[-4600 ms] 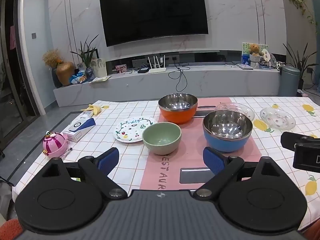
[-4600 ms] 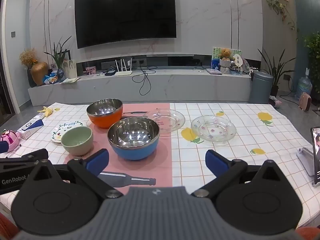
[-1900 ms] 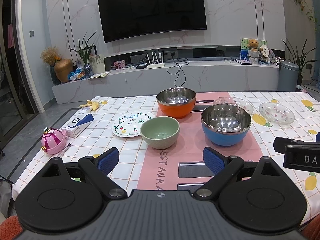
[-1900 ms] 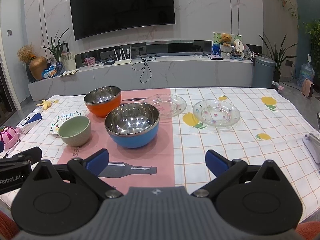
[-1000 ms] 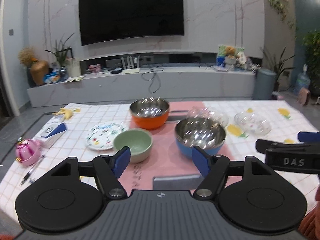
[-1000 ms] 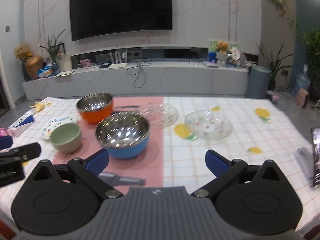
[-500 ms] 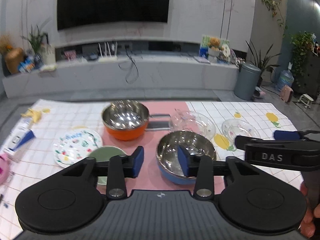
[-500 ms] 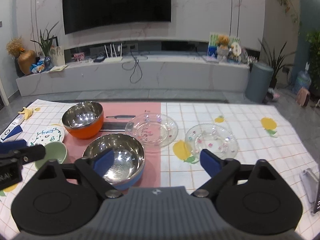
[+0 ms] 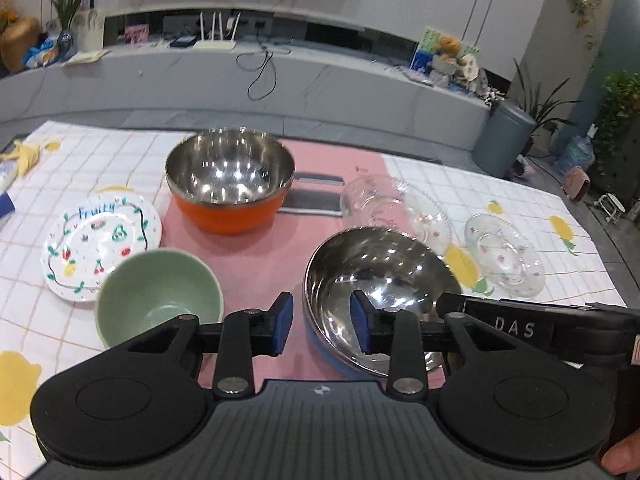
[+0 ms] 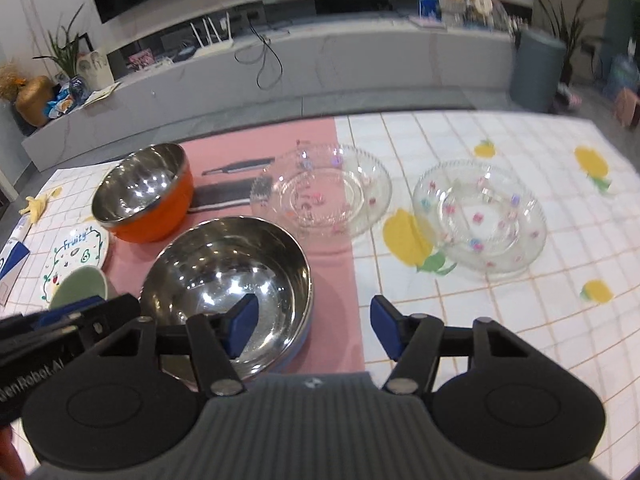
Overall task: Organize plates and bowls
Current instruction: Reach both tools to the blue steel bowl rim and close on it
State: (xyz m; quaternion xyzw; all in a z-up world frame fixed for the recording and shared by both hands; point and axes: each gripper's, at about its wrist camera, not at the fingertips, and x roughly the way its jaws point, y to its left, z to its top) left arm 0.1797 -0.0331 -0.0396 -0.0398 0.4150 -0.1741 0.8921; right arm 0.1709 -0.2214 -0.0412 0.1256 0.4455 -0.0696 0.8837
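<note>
Both grippers, left (image 9: 321, 327) and right (image 10: 311, 328), are closing astride opposite rims of my blue bowl (image 10: 228, 280), not yet pinching.

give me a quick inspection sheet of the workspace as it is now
surface: tablecloth, white checks with lemons, pink strip in the middle
job's things: blue bowl nearest; orange bowl behind it; green bowl; fruit plate; two glass plates
clutter: banana peel and box at the left edge
grippers: left gripper and right gripper astride opposite rims of the blue bowl, jaws closing, pads not yet pressing
cables: black cable on the TV bench
surroundings: TV, plants, grey bin
</note>
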